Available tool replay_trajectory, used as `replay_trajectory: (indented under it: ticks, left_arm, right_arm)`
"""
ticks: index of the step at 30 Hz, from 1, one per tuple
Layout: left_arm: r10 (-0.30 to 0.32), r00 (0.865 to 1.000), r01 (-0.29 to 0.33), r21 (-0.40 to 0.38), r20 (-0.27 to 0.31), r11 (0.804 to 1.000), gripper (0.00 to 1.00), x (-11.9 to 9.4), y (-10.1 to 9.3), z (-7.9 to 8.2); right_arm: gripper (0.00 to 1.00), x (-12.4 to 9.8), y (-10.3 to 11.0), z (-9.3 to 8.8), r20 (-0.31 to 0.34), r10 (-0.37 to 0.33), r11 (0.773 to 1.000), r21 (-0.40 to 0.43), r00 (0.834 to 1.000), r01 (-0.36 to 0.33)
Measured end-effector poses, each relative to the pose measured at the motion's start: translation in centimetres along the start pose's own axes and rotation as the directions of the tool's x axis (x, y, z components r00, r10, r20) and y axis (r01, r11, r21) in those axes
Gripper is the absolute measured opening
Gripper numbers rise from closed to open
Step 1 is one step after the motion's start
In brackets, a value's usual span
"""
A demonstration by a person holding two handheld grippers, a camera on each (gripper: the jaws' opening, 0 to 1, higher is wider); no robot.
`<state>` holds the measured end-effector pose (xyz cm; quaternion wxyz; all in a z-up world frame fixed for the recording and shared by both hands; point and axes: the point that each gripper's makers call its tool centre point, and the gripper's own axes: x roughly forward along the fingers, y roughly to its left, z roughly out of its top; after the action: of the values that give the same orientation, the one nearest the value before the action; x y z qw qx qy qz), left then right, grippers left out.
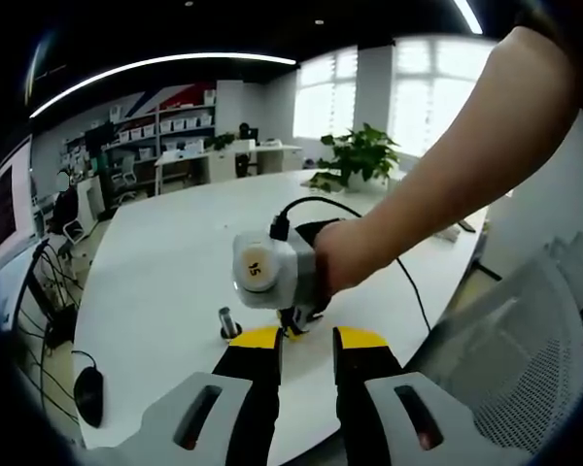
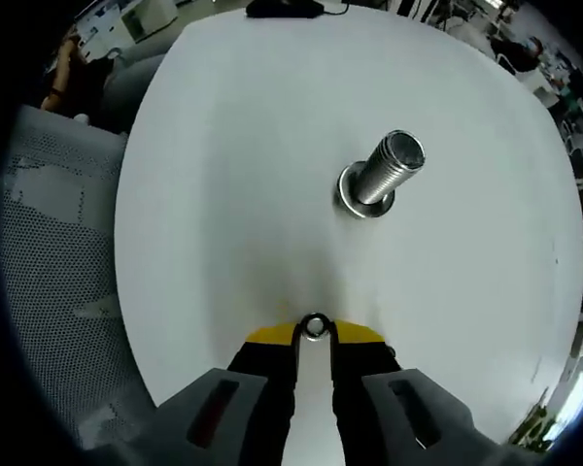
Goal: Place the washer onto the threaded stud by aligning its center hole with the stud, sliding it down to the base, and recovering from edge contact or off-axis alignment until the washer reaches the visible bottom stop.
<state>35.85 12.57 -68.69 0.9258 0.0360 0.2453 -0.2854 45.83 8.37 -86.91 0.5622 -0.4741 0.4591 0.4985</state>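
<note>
While the right gripper [image 2: 314,330] hangs over the white table [image 2: 223,175], its two yellow-tipped jaws are closed on a small metal washer [image 2: 315,326], which sits pinched by its rim right at the fingertips with its centre hole facing the camera. Ahead of those jaws and a little to their right, well apart from the washer, the threaded stud [image 2: 389,170] stands on the table, its flat top end turned toward the lens and its wide round base flange [image 2: 355,199] resting on the white surface. Nothing is threaded on the stud, so the washer is not yet on it. To the left of the jaws a grey mesh chair back [image 2: 49,252] lies beyond the table edge. In the left gripper view, the left gripper [image 1: 306,337] has its jaws parted with a clear gap between the yellow tips and nothing held in it. Just beyond those tips the right gripper [image 1: 293,325] comes in from the right, held by the person's hand [image 1: 345,257] and bare forearm, with a black cable [image 1: 316,202] running off its body. The stud [image 1: 228,321] stands just beyond the left jaw tip, slightly to its left, close beside the right gripper. A black mouse [image 1: 88,393] lies far off to the left of the jaws, near the table edge, and a potted plant [image 1: 360,155] stands at the far side of the table.
</note>
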Motion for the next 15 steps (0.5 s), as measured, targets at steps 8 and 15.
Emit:
replay_trajectory:
  ticks: [8, 15]
  left_arm:
    - [0.003, 1.0, -0.003, 0.003, -0.001, 1.0, 0.18, -0.01, 0.03, -0.01]
    - [0.002, 1.0, -0.002, 0.006, -0.004, 1.0, 0.18, 0.02, -0.02, -0.06]
  right_arm:
    - [0.14, -0.04, -0.37, -0.21, 0.081, 0.011, 0.994, 0.109, 0.997, -0.02]
    - [0.14, -0.07, -0.35, -0.4, 0.093, 0.004, 0.99, 0.139, 0.996, -0.017]
